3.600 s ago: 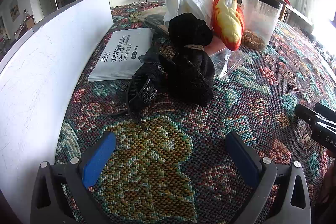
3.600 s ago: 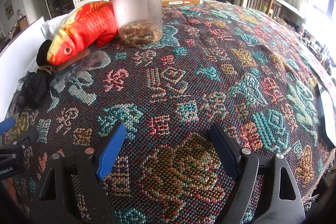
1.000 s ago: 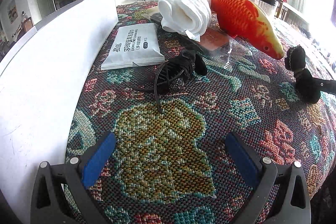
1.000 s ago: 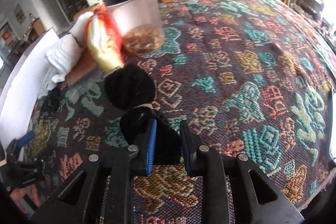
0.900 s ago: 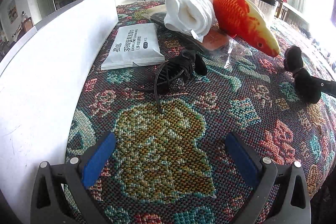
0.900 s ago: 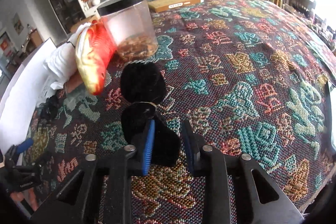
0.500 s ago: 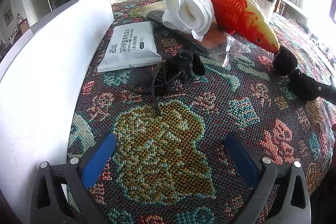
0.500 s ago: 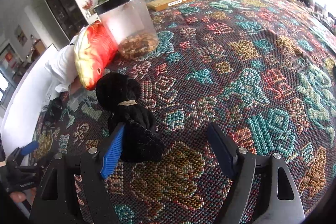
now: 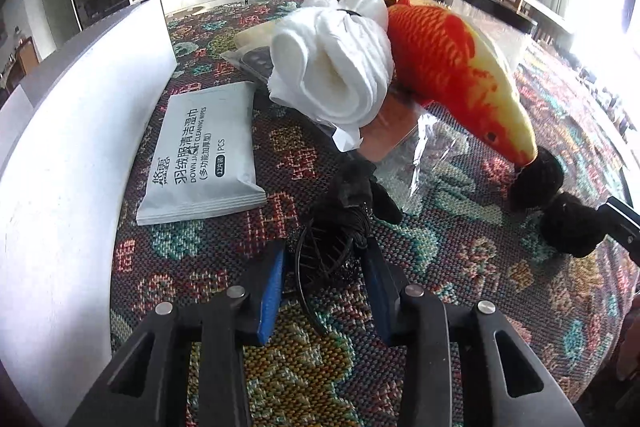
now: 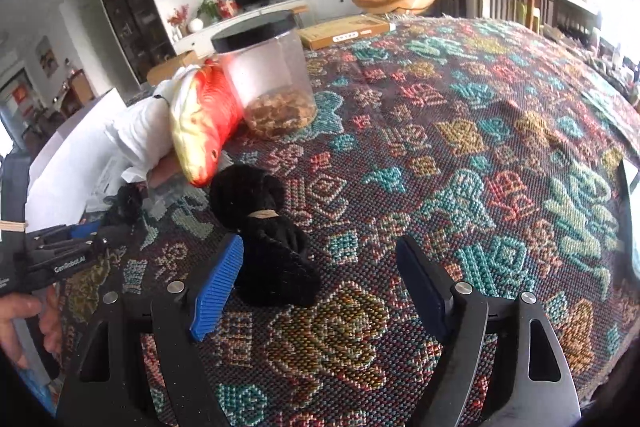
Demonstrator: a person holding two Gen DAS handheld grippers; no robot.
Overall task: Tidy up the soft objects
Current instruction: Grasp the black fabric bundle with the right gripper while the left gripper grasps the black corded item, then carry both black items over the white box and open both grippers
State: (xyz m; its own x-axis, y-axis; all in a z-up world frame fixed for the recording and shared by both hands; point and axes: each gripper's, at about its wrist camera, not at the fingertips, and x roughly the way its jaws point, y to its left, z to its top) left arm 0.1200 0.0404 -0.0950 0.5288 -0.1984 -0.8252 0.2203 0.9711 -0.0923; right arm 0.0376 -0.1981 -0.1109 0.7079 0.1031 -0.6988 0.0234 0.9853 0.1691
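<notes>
— What is the left tool [image 9: 326,277] doing?

— Its blue pads have just squeezed in. They sit tight on both sides of the black hair thing [image 9: 340,223], a bunch of thin loops and dark fluff lying on the desk [image 9: 460,259] with the bright woven cloth.

— And the right tool [image 10: 320,281]?

— Its pads have just spread wide. It has hold of nothing. The black plush toy [image 10: 264,231] lies on the cloth between them, close to the left pad, well away from the other one.

— Where are the other soft things?

— The red and yellow plush fish [image 9: 456,75] lies past the hair thing. Its nose touches the head of the black toy. A rolled white towel [image 9: 336,71] rests right beside the fish, leaning on it.

— Anything else on the desk?

— A flat pack of wipes [image 9: 202,155] near the white board [image 9: 68,147] on the left. Some crinkly clear plastic [image 9: 432,155] under the fish. A clear jar [image 10: 268,75] with a black lid stands behind the fish, with brown bits at the bottom.

— Can you see the person?

— Only a hand [image 10: 24,323], at the edge, by the left tool.
</notes>
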